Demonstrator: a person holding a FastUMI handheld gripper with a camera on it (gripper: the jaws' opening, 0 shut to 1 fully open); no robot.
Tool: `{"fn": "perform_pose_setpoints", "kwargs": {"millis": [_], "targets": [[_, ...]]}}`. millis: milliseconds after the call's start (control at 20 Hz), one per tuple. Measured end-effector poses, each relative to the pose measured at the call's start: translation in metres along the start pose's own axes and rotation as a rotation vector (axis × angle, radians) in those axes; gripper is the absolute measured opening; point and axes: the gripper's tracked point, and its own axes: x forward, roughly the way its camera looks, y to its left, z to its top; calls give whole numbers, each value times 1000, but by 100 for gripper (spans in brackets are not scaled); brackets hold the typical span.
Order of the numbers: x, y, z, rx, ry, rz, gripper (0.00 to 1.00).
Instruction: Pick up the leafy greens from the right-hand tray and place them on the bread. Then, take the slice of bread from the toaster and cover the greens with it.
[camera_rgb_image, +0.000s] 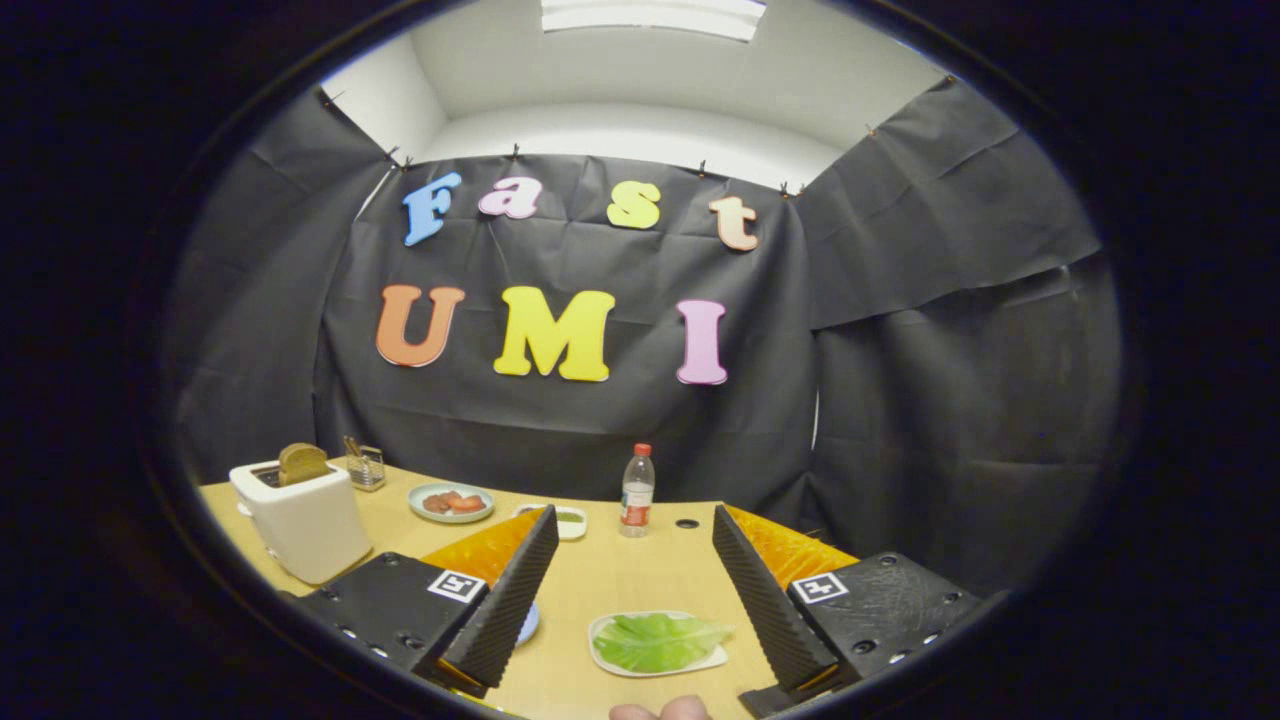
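Fingertips of a hand (660, 710) visible at the nearest edge, between the finger bases. Gripper (634, 525) spread wide, fingers (505, 600) apart and gripping nothing, raised above the table (620, 580).

Greens (660, 640) lying flat on a white tray (610, 662), on the table between the two fingers, nearer the right one, not touching either. Leaf fills most of the tray.

Part of a pale blue plate (528, 625) showing just right of the left finger, mostly hidden behind it; contents cannot be told.

Toaster (300, 520), white, standing at the near-left of the table, left of the left finger. Bread slice (302, 463), brown, upright and sticking out of the top slot.

Farther back: small clear holder (366, 466) with some items in it, behind and right of the toaster; items too small to identify. Round dish (451, 502) holding reddish pieces, right of the holder. Small white dish (570, 520) with something green in it, just beyond the left fingertip, partly hidden by it.

Bottle (637, 491), clear, red cap and label, upright near the far edge, between the fingertips in line of sight. Small dark round hole (686, 523) in the tabletop just right of the bottle.
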Motion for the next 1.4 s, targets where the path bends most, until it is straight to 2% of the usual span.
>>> {"fn": "perform_pose_setpoints", "kwargs": {"millis": [200, 950, 1200, 1400], "targets": [[7, -11, -18, -33, 49, 2, 95], [77, 0, -162, -132, 414, 75, 95], [97, -2, -212, -104, 558, 86, 96], [106, -8, -234, -104, 616, 79, 95]]}}
